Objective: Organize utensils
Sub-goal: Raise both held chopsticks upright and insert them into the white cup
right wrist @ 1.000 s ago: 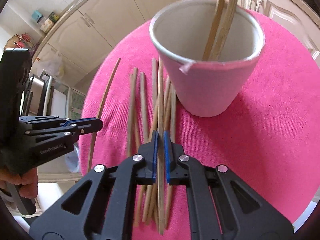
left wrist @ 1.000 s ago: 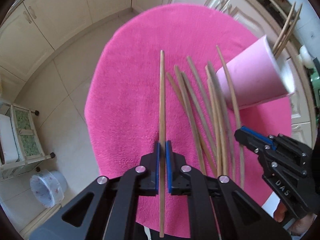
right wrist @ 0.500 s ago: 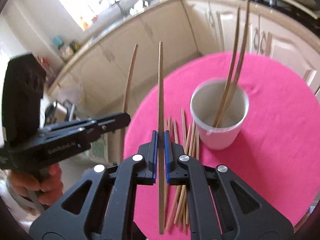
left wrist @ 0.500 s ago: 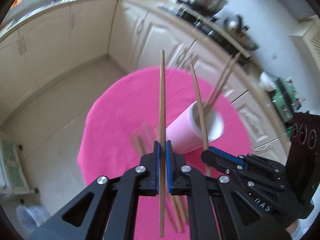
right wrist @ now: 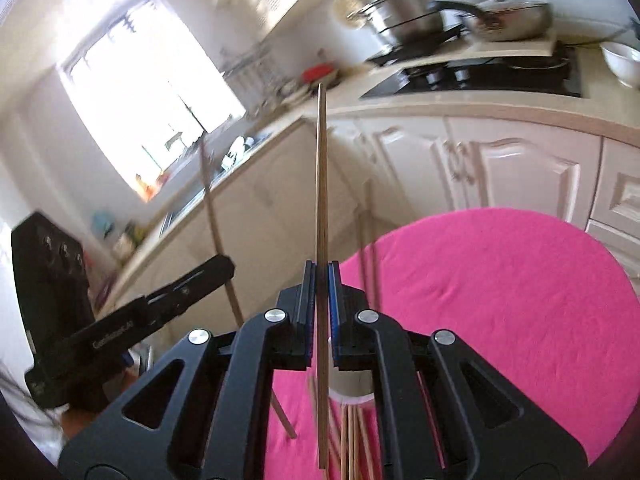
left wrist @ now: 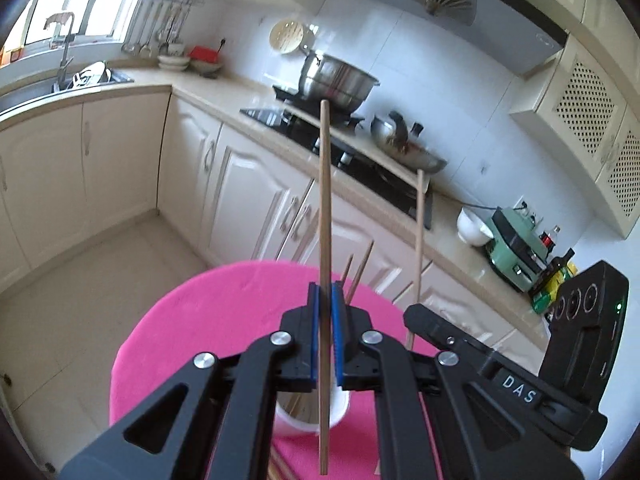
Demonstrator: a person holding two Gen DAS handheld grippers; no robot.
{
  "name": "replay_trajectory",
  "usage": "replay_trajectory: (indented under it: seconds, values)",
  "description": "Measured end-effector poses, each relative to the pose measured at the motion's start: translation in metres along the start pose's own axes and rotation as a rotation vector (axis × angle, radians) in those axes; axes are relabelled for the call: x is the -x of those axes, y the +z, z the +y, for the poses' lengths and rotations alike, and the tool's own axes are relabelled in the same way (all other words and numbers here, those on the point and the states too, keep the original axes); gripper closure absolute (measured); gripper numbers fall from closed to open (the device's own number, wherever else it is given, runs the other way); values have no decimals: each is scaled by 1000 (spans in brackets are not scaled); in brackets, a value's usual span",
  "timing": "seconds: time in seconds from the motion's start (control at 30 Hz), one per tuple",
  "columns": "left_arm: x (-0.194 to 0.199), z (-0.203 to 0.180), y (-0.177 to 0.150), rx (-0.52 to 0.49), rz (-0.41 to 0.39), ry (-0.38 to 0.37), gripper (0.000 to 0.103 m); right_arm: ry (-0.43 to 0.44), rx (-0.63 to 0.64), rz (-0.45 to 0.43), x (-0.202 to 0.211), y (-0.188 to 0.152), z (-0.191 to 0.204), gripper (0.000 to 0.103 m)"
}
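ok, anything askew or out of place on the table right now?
Yes: loose chopsticks lie scattered on the pink cloth beside the cup rather than in it. Nothing looks spilled or damaged.

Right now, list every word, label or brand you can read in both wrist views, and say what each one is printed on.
"DAS": white letters on the black right gripper, seen from the left wrist view.
A white brand mark on the black left gripper in the right wrist view: too blurred to read.
Labels on the dark bottles on the beige kitchen counter: too small to read.
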State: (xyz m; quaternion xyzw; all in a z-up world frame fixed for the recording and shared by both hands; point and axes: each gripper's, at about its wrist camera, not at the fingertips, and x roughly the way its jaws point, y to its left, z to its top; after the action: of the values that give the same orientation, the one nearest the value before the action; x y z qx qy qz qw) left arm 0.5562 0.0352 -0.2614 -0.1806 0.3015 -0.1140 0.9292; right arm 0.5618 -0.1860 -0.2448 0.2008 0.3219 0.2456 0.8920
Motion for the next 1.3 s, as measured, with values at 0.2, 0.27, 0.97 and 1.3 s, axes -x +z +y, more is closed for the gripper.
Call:
replay_trajectory:
  seconds: [0.2,0.27,0.97,1.3]
  values:
    - [-23,4,4,8,-43,33,97,-39,-61,-147,-8,13,-23,97]
    - [-32,8,2,7,-42,44,97,-43,-86,-163,-20,12,-28,96]
    - [-35,23,-37,-66,15,96,97,-135,106,-74,-13,-42,-12,96]
    - [-19,23,-55,-81,55,112,96,-206,248,-31,-3,-71,13,96]
